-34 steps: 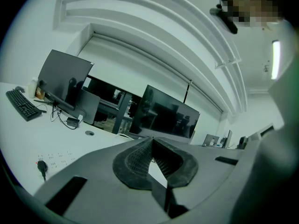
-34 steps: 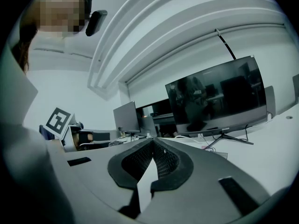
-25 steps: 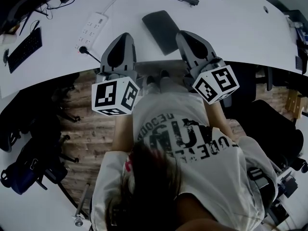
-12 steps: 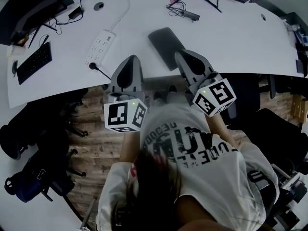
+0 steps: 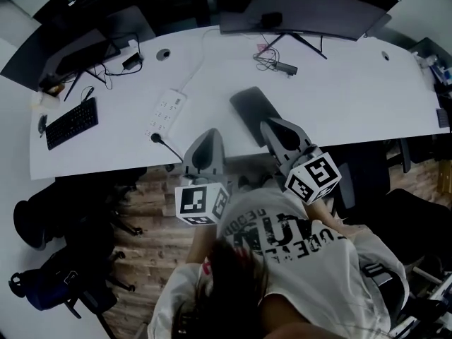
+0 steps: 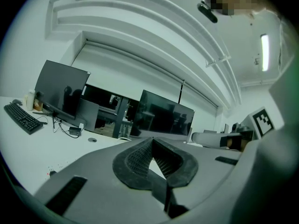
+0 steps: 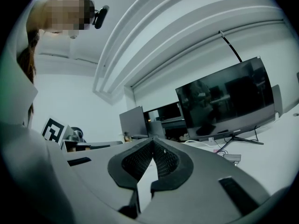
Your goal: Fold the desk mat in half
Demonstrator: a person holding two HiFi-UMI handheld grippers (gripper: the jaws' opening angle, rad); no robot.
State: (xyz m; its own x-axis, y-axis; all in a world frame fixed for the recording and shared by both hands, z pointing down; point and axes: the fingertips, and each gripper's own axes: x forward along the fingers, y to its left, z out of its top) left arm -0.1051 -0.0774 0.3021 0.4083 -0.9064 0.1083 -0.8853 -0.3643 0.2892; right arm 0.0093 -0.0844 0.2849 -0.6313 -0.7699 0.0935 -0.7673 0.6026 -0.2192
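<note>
**A:** Where's the mat?

**B:** The mat [image 5: 248, 110] lies flat and unfolded on the desk [image 5: 353, 90], askew, close to the desk's near edge. The right gripper [image 5: 270, 124] covers its near right corner, so that corner is hidden.

**A:** Is the gripper touching it?

**B:** I can't tell. From above, the tip sits over the mat, and the head view doesn't show whether it is in contact or just above it.

**A:** And the jaws?

**B:** In the right gripper view [image 7: 152, 141] the tips meet, closed with nothing between them. The left gripper [image 5: 210, 134] is the same in its own view [image 6: 152, 141], tips pressed together and empty. It reaches over the desk's near edge, left of the mat and apart from it.

**A:** Anything else on the desk?

**B:** There's a power strip [image 5: 167, 109] on the desk left of the mat. A keyboard [image 5: 70, 122] lies toward the desk's left end. A monitor [image 5: 304, 13] stands at the far side, its top cut off by the frame. At its foot lie cables [image 5: 272, 61], too small to sort out.

**A:** And below the desk's near edge?

**B:** It's mostly dark there. The cubes [image 5: 201, 203] hide the person's hands, and the shapes on the floor to the left are too murky to name.
</note>
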